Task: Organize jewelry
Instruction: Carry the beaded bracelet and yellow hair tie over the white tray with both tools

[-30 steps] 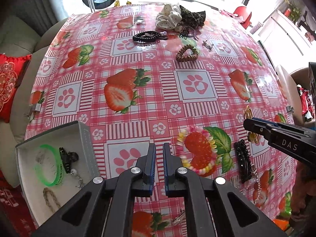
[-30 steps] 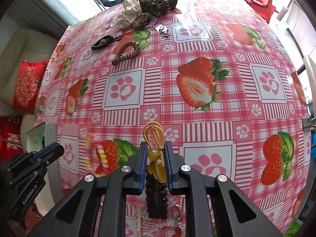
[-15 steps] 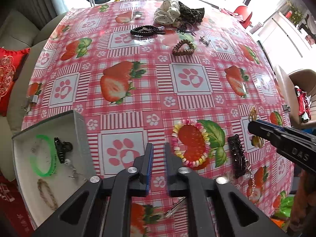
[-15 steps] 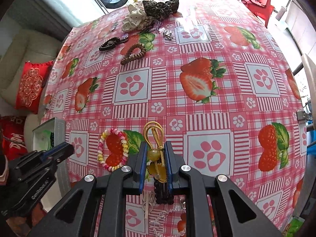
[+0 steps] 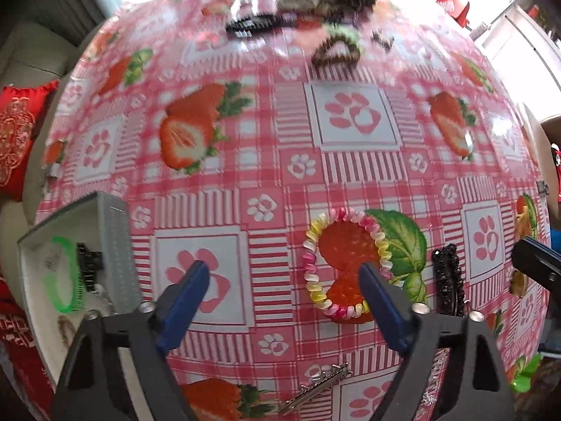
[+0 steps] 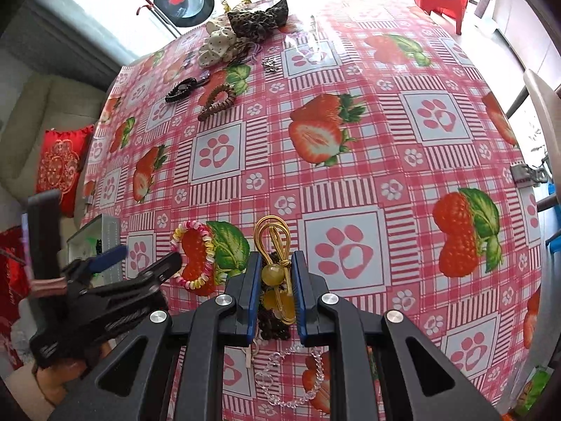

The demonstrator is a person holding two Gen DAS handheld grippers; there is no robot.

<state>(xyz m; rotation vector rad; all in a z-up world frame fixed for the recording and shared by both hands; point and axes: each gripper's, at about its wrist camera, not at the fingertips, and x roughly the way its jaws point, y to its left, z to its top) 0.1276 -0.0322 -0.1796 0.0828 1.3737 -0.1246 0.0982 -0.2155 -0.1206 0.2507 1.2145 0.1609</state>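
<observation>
- pastel coil bracelet (image 5: 347, 261): lies flat on the tablecloth (image 5: 350, 161), a closed ring with no marked long axis; its near arc sits at about 1 o'clock from the midpoint of the left gripper (image 5: 284, 273), and the right-hand finger tip overlaps that arc in the left wrist view. whether it touches cannot be told.
- governing relation: the ring is off to the right of the left jaws' centre line, so a shift toward 2 o'clock looks needed before closing. the left gripper is judged the nearer tool.
- left gripper: jaws spread wide, nothing between them.
- right gripper (image 6: 275, 280): jaws drawn close on a gold cord hair tie with amber beads (image 6: 275, 245); its loop points to 12 o'clock, along the fingers.
- black hair clip (image 5: 447, 280): just beside the bracelet at 3 o'clock, long axis running 12 to 6.
- metal hair pin (image 5: 317, 387): one, near the bottom edge at 5 o'clock from the left jaws.
- white box (image 5: 112, 245): at 9 o'clock of the left jaws; inside, one green bangle (image 5: 61, 280) and one dark claw clip (image 5: 89, 268) beside it; other contents too blurred to count.
- far end, 12 o'clock: one brown coil tie (image 6: 217, 101), one black band (image 6: 180, 87), two fabric scrunchies (image 6: 242, 31).
</observation>
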